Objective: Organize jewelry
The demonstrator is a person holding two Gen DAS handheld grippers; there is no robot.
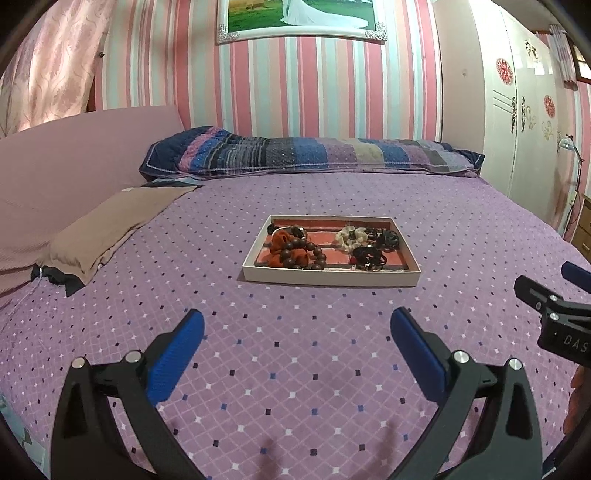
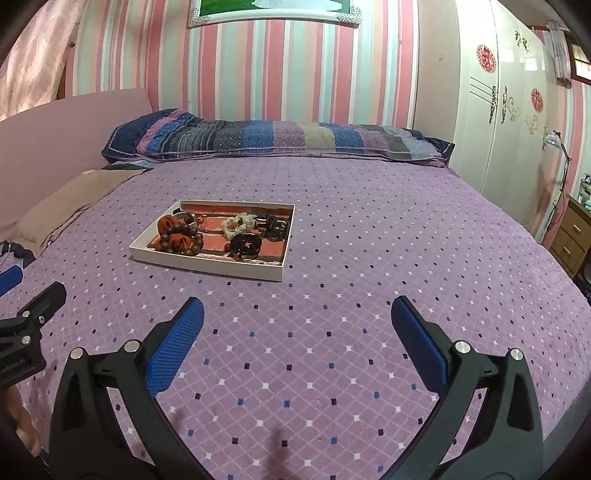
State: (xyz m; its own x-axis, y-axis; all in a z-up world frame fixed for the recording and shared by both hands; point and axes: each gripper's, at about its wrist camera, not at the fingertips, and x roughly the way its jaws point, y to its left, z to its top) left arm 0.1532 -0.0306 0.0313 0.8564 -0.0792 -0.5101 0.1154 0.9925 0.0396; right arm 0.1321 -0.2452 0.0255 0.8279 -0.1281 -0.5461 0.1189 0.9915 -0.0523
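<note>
1. Hovering above the bedspread [image 1: 295, 369], the left gripper [image 1: 297, 332] has its 2 blue-padded fingers [image 1: 177, 358] spread wide with nothing between them.
2. Beside it, the right gripper [image 2: 297, 323] hangs over the same purple diamond-patterned cover, its jaws likewise parted and empty (each gripper shows at the edge of the other's wrist view).
3. Ahead of both, well apart from the fingertips, a shallow white tray [image 1: 328, 277] with a reddish lining lies flat on the bed; from the right wrist view it sits ahead and to the left.
4. Inside the tray, toward its left half, a bracelet of large dark wooden beads [image 1: 295, 248] lies over a rust-orange scrunchie [image 1: 282, 243].
5. Toward the right half, a cream scrunchie [image 1: 347, 238] lies near the back, with a black hair tie [image 1: 367, 255] in front of it and more small dark pieces [image 1: 386, 236] by the right wall (too small to name exactly).
6. Left of the tray, near the bed's edge, a brown pillow [image 1: 110, 229] lies on the cover.
7. Farther back, a long striped bolster [image 1: 314, 155] in blue and purple runs across the head of the bed.
8. Behind it rises a pink-striped wall [image 1: 314, 85] bearing a white-framed picture [image 1: 301, 18], and a white wardrobe [image 1: 517, 122] stands at the right.
</note>
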